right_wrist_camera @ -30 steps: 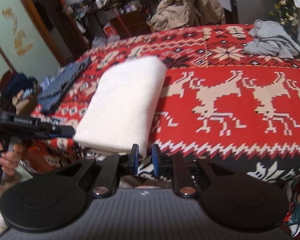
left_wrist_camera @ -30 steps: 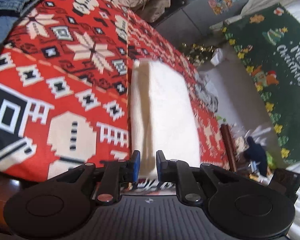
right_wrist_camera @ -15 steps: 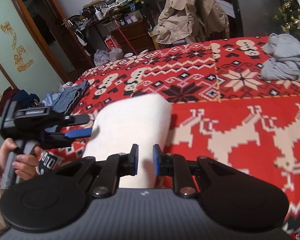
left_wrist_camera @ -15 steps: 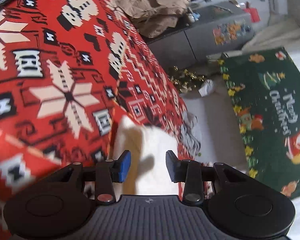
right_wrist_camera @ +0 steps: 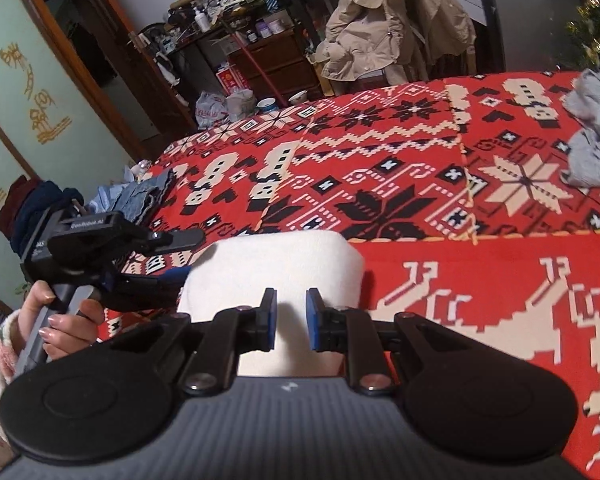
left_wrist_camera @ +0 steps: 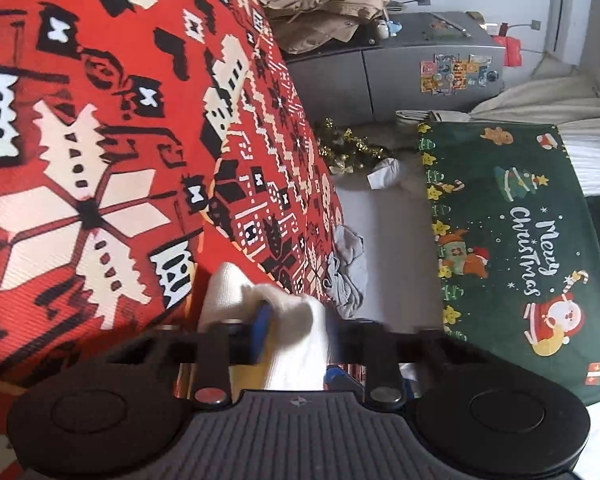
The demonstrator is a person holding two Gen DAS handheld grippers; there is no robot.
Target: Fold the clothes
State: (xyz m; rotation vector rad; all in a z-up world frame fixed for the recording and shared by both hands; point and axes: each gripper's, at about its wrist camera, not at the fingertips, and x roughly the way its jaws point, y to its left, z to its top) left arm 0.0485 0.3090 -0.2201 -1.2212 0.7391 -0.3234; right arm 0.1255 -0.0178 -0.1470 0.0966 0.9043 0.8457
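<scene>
We had the folded white garment [right_wrist_camera: 276,264] on the red patterned cover [right_wrist_camera: 420,184], at its near edge. Our left gripper [left_wrist_camera: 292,332] straddled one end, jaws spread with cloth bunched between; our right gripper [right_wrist_camera: 291,320] hovered, parted slightly, gripping nothing. Judging by this, the next move called for clamping and lifting evenly. A grey garment [right_wrist_camera: 596,128] lay crumpled well apart.

We read this as a lived-in home: red patterned blanket [right_wrist_camera: 420,168], coat [right_wrist_camera: 384,20] over a chair, cluttered shelves [right_wrist_camera: 236,12], fridge [left_wrist_camera: 412,72] with stickers, Christmas mat [left_wrist_camera: 512,248] (holiday season decor).
</scene>
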